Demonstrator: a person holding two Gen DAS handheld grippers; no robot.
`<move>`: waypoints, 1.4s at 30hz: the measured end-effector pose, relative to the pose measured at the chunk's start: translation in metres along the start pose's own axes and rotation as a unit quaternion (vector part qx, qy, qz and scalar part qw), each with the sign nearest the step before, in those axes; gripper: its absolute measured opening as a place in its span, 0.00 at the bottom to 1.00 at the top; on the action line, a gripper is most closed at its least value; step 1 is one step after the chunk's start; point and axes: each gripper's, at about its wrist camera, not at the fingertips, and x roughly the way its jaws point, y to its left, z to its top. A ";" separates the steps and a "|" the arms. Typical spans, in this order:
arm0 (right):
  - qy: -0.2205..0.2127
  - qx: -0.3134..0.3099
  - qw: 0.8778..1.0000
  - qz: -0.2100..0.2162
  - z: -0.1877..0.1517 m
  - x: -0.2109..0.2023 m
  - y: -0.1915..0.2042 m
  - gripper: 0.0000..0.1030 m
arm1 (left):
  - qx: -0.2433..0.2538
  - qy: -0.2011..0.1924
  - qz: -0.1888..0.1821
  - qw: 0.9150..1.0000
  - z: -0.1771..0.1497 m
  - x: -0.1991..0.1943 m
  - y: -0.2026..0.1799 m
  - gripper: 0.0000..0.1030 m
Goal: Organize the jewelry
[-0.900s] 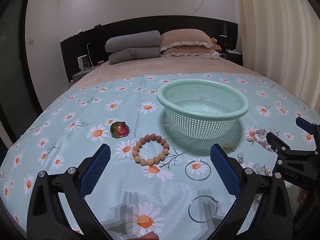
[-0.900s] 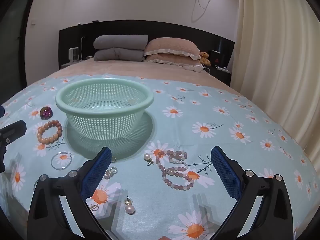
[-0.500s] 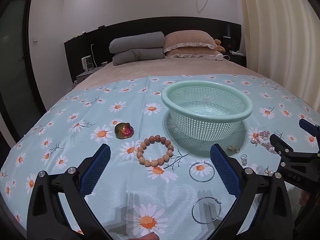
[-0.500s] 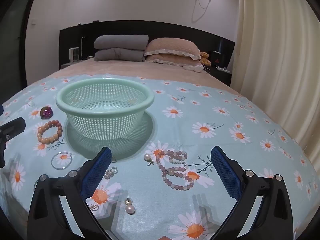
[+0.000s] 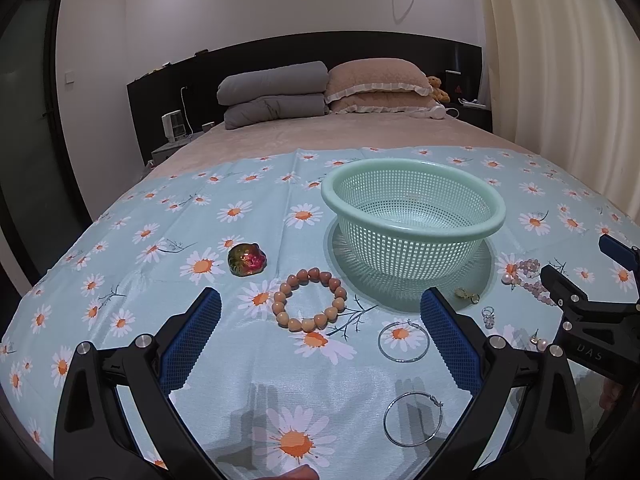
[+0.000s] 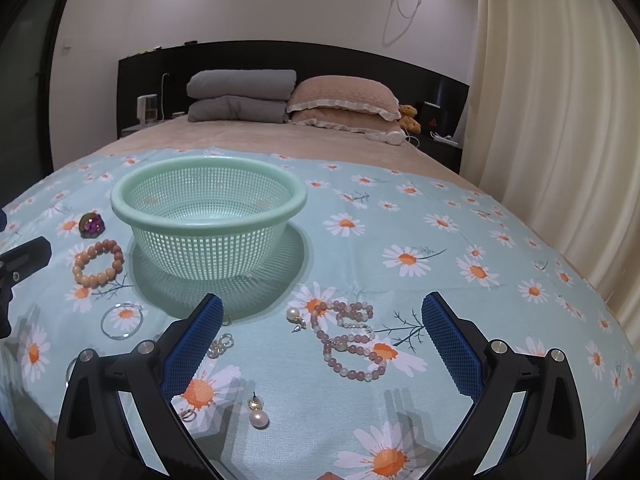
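Both claws gape wide and hold nothing: the left claw (image 5: pixel 320 328) hangs above the wooden bead bracelet (image 5: pixel 309 299), the right claw (image 6: pixel 322 334) above the pink bead necklace (image 6: pixel 349 338). The jewelry lies scattered on a daisy-print cloth (image 6: pixel 400 220) over the bed, around an empty green mesh basket (image 6: pixel 208 216).

A: What hides behind the right gripper's (image 6: pixel 322 340) left finger (image 6: pixel 192 346)?
B: Part of a small ring cluster (image 6: pixel 221 346) and a hoop (image 6: pixel 74 364) cut by the finger's arm; their make is too small to tell.
A: And in the left view?
B: The right finger (image 5: pixel 450 344) overlaps one hoop's (image 5: pixel 403 341) edge. Beyond it, the other gripper covers part of the pink bead strand (image 5: pixel 528 276) and a pearl earring (image 5: pixel 540 343). A fingertip (image 5: pixel 296 474) is cut off at the bottom edge.
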 end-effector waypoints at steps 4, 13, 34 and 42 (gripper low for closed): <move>-0.001 -0.001 1.000 0.000 0.000 0.000 0.000 0.93 | 0.000 -0.004 0.002 1.000 0.000 -0.001 0.000 0.95; 0.000 -0.002 1.000 -0.001 0.000 0.000 0.001 0.93 | 0.005 -0.005 0.003 1.000 0.001 -0.001 -0.002 0.95; 0.002 -0.003 1.000 0.001 0.000 0.001 0.002 0.93 | 0.008 0.003 0.005 1.000 -0.002 0.003 -0.004 0.95; 0.008 0.000 1.000 -0.006 0.000 0.005 -0.002 0.93 | 0.002 0.016 0.005 1.000 -0.003 0.012 -0.001 0.95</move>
